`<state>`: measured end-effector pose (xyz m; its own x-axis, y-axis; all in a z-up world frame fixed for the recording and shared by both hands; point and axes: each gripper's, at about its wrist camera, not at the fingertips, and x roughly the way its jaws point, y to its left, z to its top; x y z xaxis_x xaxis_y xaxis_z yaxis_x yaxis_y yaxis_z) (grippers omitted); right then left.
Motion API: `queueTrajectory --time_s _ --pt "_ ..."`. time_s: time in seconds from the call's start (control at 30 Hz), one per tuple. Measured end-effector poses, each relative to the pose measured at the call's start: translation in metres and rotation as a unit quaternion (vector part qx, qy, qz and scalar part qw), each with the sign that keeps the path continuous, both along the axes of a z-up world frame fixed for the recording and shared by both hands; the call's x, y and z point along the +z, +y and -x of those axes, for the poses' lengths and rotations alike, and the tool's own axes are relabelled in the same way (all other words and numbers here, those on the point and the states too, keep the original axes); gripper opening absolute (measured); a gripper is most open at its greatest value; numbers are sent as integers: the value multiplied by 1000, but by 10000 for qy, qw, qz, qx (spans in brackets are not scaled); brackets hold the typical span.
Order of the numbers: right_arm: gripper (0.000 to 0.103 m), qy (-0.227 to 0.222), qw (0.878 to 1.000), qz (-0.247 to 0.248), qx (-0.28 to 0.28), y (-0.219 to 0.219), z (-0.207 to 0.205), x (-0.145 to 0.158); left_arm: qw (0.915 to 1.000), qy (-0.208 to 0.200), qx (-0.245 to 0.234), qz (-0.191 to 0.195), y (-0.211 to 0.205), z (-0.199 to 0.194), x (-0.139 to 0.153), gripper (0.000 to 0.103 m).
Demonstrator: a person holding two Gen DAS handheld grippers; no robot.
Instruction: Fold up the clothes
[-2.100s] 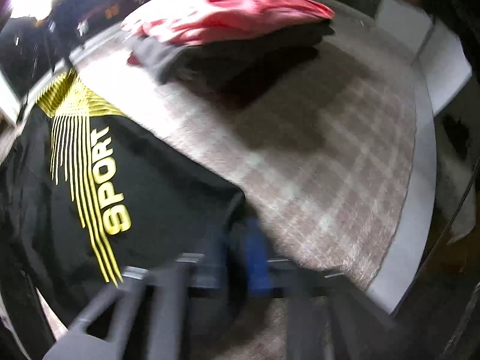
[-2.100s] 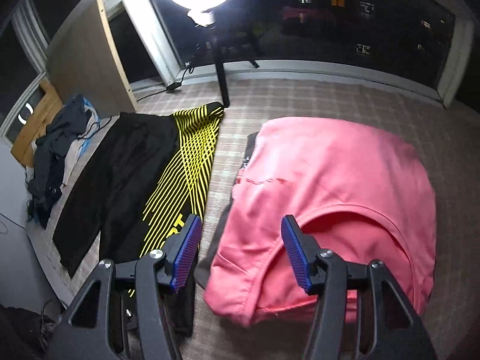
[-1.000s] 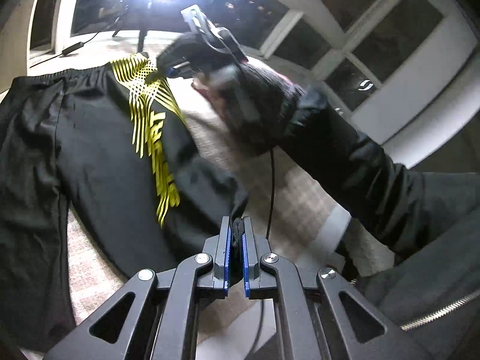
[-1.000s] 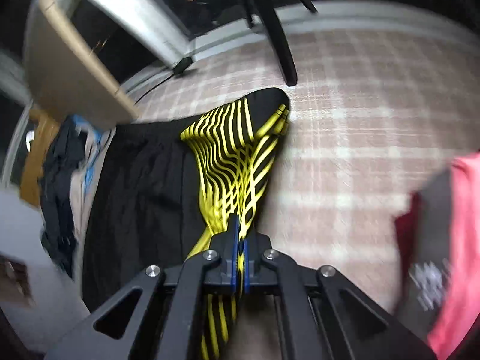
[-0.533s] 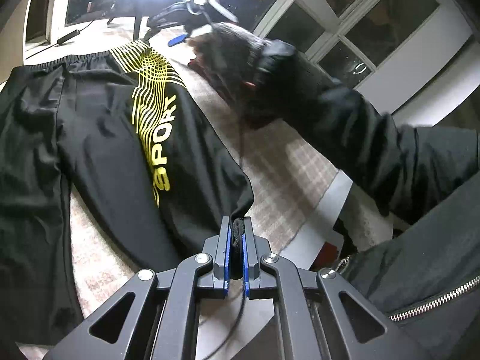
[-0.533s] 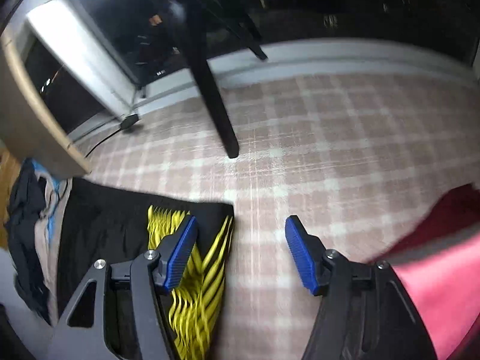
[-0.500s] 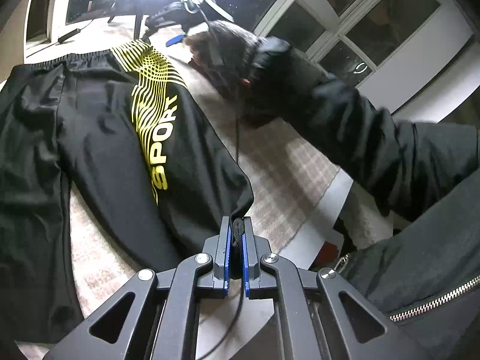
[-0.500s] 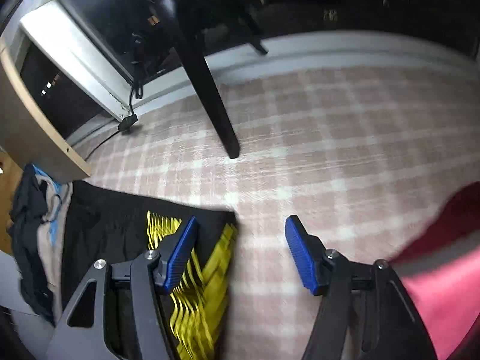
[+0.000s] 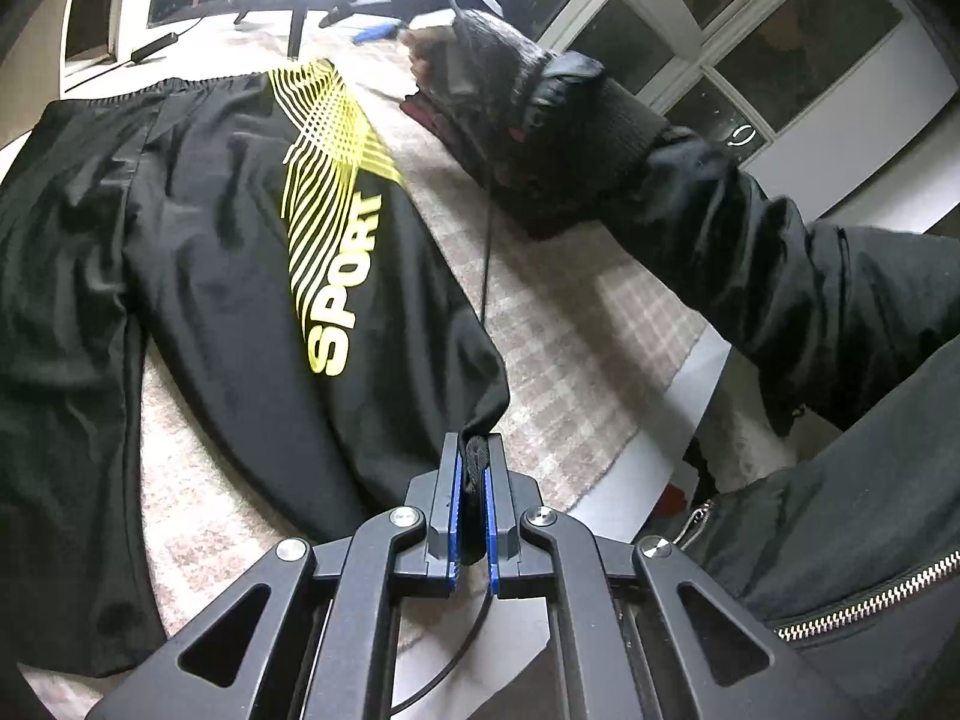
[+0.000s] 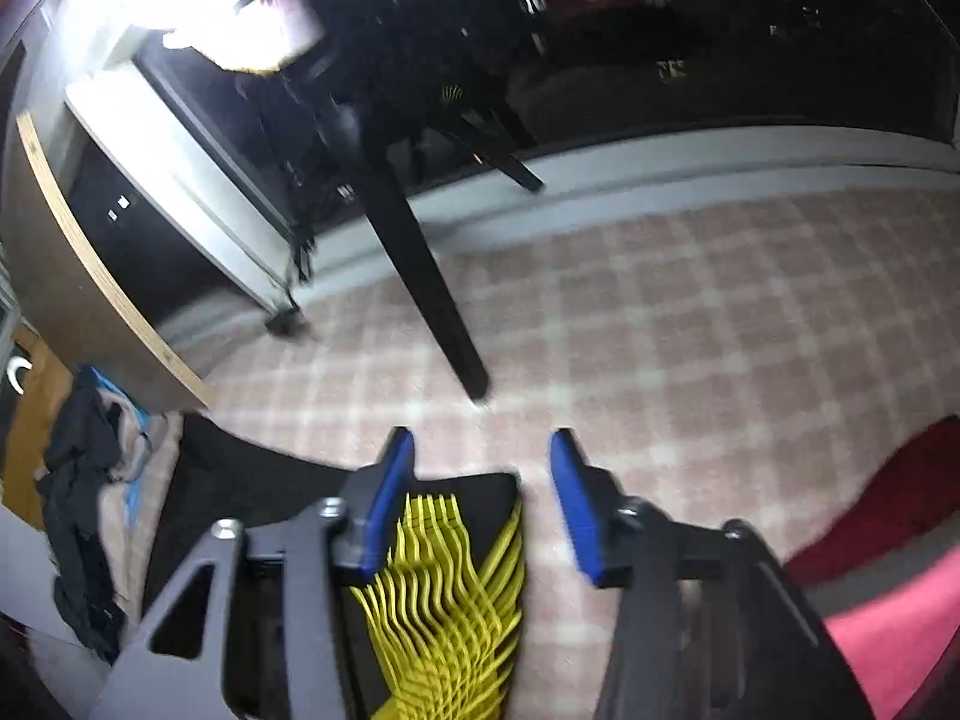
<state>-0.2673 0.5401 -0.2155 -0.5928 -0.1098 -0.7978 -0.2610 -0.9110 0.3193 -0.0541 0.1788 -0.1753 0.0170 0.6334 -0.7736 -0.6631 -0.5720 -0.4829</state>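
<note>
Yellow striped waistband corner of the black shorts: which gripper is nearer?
Right. The right gripper hovers over the yellow striped corner, jaws closing with no cloth pinched. The left gripper is shut on a leg hem of the black shorts, far from that corner.

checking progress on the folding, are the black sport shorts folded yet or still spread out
Spread out. The black shorts lie flat on the checked cloth, waistband and both legs showing; the left hand-held gripper only pinches one leg's hem.

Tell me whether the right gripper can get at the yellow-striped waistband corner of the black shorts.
Probably yes: the right gripper hovers over that corner of the black shorts, jaws closing with nothing pressed between them and nothing in the way.
</note>
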Motion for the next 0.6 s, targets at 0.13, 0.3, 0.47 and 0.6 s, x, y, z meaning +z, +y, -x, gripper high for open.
queueTrajectory --time_s 0.13,0.3,0.47,0.6 --pt "50 -338 9992 30 198 1 -13 -17 10000 2 -18 -37 3 2 2 5" --pt "43 -612 9967 -102 522 -12 -4 -33 9999 25 -58 -104 7 2 6 5" --pt "4 -467 9967 322 575 -15 -7 -31 9995 83 188 -260 -17 11 13 5" --pt "4 -49 9975 574 415 -24 -17 0 9971 180 682 -277 -65 26 17 5"
